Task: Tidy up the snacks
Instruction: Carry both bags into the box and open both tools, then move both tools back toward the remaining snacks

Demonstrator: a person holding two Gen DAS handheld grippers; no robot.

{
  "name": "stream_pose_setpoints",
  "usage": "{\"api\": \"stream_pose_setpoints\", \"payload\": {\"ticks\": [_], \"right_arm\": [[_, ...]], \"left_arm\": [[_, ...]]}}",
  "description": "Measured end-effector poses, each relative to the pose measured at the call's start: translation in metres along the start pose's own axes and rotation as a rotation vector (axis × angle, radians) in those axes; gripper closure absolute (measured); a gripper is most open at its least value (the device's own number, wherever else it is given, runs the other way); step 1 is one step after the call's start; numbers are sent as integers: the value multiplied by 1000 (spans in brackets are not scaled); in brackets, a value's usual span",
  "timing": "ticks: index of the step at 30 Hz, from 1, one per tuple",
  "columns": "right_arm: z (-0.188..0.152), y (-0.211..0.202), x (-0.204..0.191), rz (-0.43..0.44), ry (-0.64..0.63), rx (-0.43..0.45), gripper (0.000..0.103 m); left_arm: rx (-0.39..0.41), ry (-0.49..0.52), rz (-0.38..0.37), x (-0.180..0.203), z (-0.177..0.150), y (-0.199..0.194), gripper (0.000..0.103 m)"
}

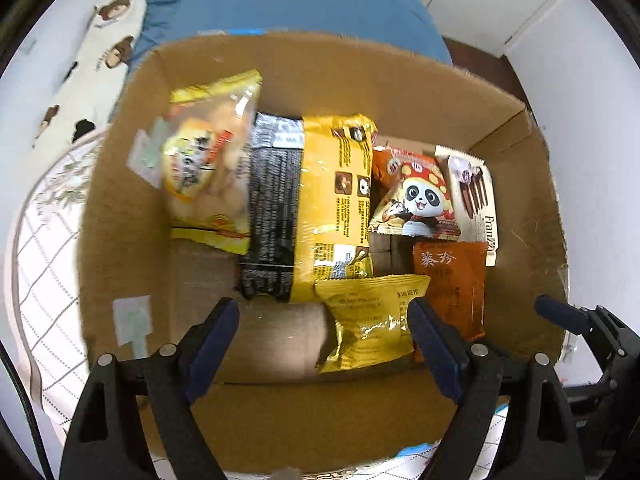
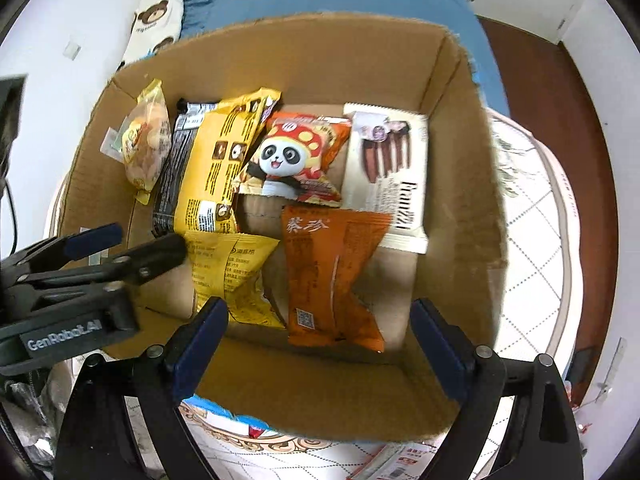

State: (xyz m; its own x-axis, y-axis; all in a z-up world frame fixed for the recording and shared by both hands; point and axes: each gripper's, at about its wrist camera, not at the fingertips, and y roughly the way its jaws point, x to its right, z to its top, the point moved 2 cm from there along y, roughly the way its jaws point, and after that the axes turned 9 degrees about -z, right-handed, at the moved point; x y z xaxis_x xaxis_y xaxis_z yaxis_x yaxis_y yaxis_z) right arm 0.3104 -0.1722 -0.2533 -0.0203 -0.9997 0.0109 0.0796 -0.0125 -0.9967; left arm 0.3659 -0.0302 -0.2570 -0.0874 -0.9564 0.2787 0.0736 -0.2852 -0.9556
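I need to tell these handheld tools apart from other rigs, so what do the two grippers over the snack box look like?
Both match: the left gripper and right gripper have black plastic scissor-like linkage arms with silver round rivets and flat dark blue pads on the fingers. In the right wrist view, the left gripper's body carries white "GenRobot.AI" lettering. No hands or sleeves show.
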Motion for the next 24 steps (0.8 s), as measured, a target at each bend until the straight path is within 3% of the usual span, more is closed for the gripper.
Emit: {"api": "stream_pose_setpoints", "payload": {"ticks": [13, 24], "right_arm": [[-37, -87, 4, -67, 28, 237, 9], [-83, -154, -7, -64, 33, 387, 9]], "left_arm": [[274, 81, 79, 27, -34, -88, 17], [417, 120, 94, 40, -78, -141, 17]]}}
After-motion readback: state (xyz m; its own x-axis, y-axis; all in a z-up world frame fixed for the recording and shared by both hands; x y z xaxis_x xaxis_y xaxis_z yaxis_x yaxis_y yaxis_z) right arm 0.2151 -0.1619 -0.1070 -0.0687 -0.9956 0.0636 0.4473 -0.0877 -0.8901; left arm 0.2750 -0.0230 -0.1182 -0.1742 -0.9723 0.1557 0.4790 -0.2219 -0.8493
